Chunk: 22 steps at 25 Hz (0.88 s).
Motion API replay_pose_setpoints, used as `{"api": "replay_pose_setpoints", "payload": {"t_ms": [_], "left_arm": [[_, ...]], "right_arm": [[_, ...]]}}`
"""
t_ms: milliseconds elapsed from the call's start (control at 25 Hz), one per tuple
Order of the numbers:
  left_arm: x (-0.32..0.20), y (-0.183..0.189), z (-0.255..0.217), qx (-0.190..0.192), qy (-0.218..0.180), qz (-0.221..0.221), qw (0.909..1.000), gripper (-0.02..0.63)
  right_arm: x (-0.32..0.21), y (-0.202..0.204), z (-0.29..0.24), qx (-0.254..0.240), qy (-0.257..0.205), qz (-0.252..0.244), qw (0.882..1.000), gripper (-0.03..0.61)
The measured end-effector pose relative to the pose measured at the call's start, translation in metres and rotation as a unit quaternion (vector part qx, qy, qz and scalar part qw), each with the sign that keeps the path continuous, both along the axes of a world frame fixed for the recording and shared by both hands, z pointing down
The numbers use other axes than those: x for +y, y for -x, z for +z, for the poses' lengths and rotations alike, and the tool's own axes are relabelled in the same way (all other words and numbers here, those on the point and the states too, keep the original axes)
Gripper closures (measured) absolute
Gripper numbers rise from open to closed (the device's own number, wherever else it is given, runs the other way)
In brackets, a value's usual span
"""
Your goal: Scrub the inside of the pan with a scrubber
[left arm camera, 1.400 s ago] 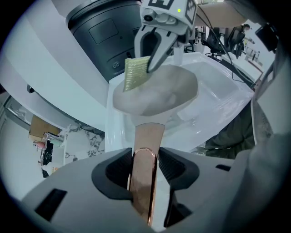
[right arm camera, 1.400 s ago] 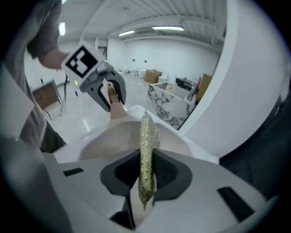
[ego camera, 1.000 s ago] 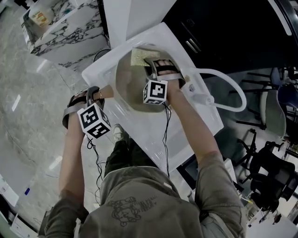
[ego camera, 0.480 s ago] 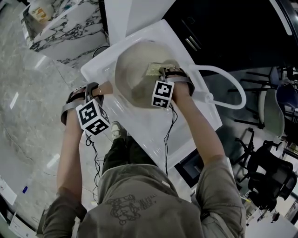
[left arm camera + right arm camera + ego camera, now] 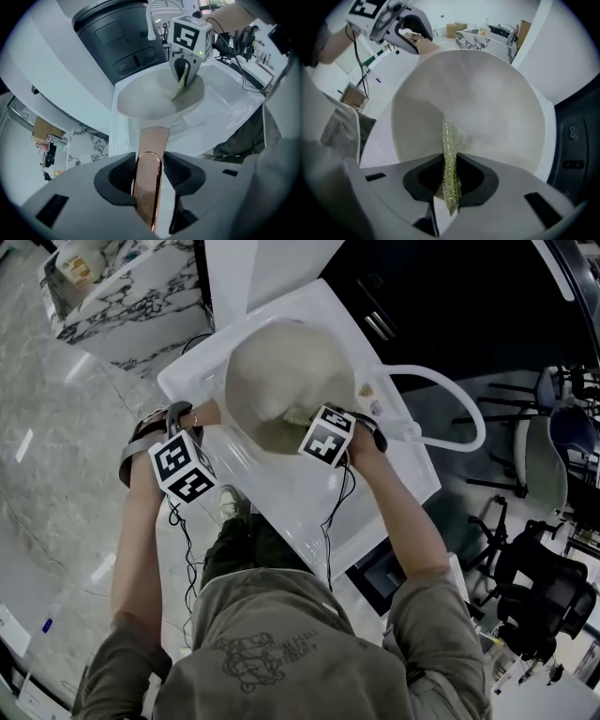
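Note:
A cream-coloured pan (image 5: 281,371) rests in a white sink (image 5: 309,498). Its copper handle (image 5: 151,157) points to the left, and my left gripper (image 5: 149,176) is shut on it, pads pressed against both sides. In the head view that gripper (image 5: 194,418) is at the pan's left. My right gripper (image 5: 450,180) is shut on a thin yellow-green scrubber (image 5: 451,138). The scrubber's free end lies against the pan's inner wall (image 5: 487,98), at the near right side of the pan (image 5: 298,416). The left gripper view shows the scrubber (image 5: 180,86) hanging from the right gripper (image 5: 183,75).
A white curved tube (image 5: 459,395) arcs over the sink's right side. A black cabinet (image 5: 450,296) stands behind the sink. A marble-patterned counter (image 5: 122,296) is at the far left, and the person's legs stand close to the sink's near edge.
My right gripper has dragged the scrubber from the pan's far side across the inside to the near right wall. The left gripper has kept its hold on the handle.

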<state>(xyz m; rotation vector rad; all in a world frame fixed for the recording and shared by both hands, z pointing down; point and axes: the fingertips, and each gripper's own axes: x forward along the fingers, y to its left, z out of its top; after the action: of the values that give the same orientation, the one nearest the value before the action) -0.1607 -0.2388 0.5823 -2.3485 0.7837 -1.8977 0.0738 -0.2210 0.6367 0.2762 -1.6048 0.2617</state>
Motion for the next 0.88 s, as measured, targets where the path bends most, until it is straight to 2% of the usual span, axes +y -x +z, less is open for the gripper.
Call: {"api": "replay_pose_setpoints", "payload": {"t_ms": [160,240,320,440,560,720,800,880], "left_arm": [[0.001,0.0,0.0,-0.001,0.002,-0.003,1.0,0.425],[0.003,-0.001,-0.001,-0.002,0.001,-0.001,1.0,0.423],[0.003,-0.001,-0.002,-0.007,-0.004,0.004,1.0,0.423],[0.003,0.002,-0.009,-0.006,-0.019,-0.001,0.9998,0.408],[0.006,0.005,-0.021,0.002,-0.03,-0.011,0.9995,0.4],[0.01,0.008,-0.042,0.018,-0.048,-0.041,0.9979,0.4],[0.013,0.007,-0.056,0.042,-0.061,-0.061,0.9954,0.4],[0.016,0.003,-0.072,0.076,-0.074,-0.077,0.9914,0.4]], "right_arm": [[0.025,0.02,-0.007,-0.056,0.075,0.047,0.995,0.503],[0.027,0.036,-0.014,-0.104,0.09,0.061,0.989,0.503],[0.027,0.055,-0.025,-0.167,0.096,0.076,0.978,0.503],[0.027,0.08,-0.047,-0.264,0.097,0.107,0.954,0.505],[0.018,0.095,-0.077,-0.342,0.044,0.126,0.93,0.505],[0.004,0.101,-0.121,-0.405,-0.052,0.151,0.9,0.505],[0.001,0.101,-0.144,-0.432,-0.093,0.173,0.88,0.503],[0.0,0.099,-0.167,-0.463,-0.115,0.203,0.855,0.505]]}}
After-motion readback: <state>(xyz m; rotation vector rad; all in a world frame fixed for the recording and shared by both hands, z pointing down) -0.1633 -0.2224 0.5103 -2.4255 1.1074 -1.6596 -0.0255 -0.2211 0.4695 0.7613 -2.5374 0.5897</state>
